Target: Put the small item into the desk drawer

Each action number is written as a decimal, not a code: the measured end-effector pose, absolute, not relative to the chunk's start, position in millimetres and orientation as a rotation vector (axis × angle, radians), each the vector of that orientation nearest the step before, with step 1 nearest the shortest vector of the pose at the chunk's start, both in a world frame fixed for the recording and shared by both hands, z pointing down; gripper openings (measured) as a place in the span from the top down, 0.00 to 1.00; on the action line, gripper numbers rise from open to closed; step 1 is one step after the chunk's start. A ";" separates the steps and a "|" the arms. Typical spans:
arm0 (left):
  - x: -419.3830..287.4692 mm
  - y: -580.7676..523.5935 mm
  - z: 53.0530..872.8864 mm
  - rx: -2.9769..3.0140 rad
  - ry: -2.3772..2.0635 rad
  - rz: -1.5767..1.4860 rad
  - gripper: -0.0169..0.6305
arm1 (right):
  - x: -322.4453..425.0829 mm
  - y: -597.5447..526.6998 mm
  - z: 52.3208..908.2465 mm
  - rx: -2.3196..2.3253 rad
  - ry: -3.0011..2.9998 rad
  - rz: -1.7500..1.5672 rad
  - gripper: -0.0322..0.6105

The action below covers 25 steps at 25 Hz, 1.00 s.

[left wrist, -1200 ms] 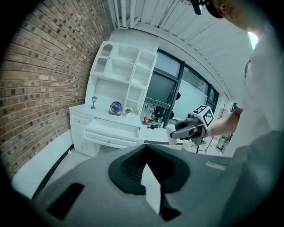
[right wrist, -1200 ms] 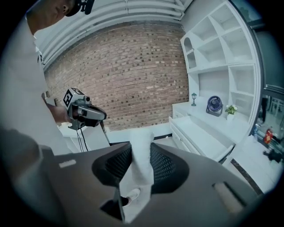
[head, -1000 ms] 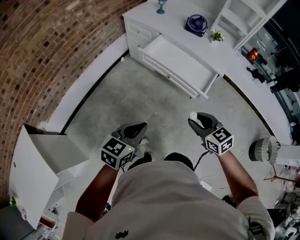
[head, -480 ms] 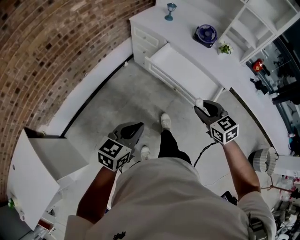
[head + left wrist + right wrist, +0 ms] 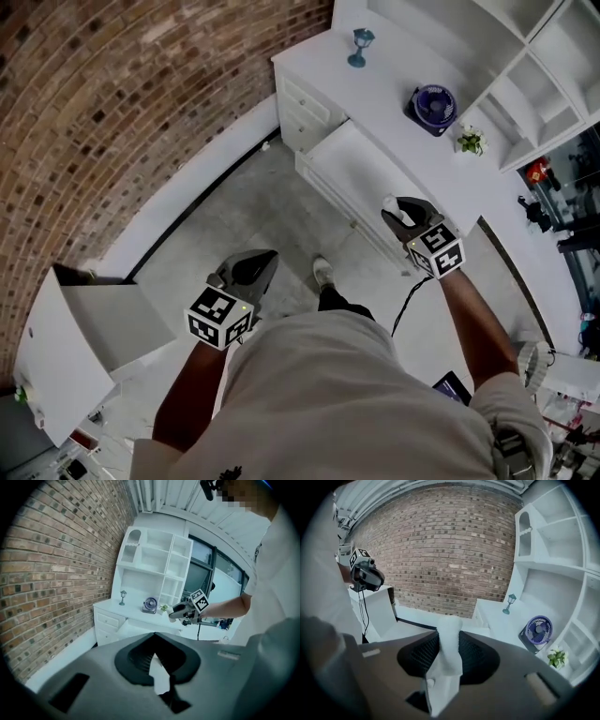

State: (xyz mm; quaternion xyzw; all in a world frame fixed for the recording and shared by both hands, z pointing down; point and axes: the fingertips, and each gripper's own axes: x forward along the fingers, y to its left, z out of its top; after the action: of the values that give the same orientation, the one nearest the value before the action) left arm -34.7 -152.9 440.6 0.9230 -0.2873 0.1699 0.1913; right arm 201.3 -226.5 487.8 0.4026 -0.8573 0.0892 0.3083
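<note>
Half done: right gripper (image 5: 395, 209) clamps small white item (image 5: 449, 632) near open drawer (image 5: 354, 176), not yet inside; left gripper (image 5: 251, 271) closed, empty.

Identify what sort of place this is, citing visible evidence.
Likely a home-style study corner: white desk with open drawer, white shelving above it, small fan, brick wall.

White desk (image 5: 394, 103), white small item (image 5: 449, 634), red-brown brick wall (image 5: 112, 112), purple fan (image 5: 433, 106); black-and-white square markers on left gripper (image 5: 262, 256) and right gripper (image 5: 395, 208).
</note>
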 end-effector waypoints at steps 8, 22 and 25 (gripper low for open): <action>6.5 -231.3 437.7 2.520 -0.917 0.462 0.97 | 232.1 -334.7 538.5 0.936 -2.239 0.270 0.74; 19.9 -298.0 448.8 2.365 -1.119 0.510 0.97 | 241.9 -457.9 685.0 0.812 -2.091 0.399 0.74; 15.8 -301.3 451.3 2.326 -1.156 0.514 0.97 | 236.6 -470.1 713.9 0.791 -2.059 0.423 0.74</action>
State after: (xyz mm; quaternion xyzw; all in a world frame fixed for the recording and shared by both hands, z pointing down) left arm 15.8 -301.3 451.3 0.8518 -0.4233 0.1884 0.2443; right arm 236.6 -470.1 713.9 0.3173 -0.8264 0.1698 0.4331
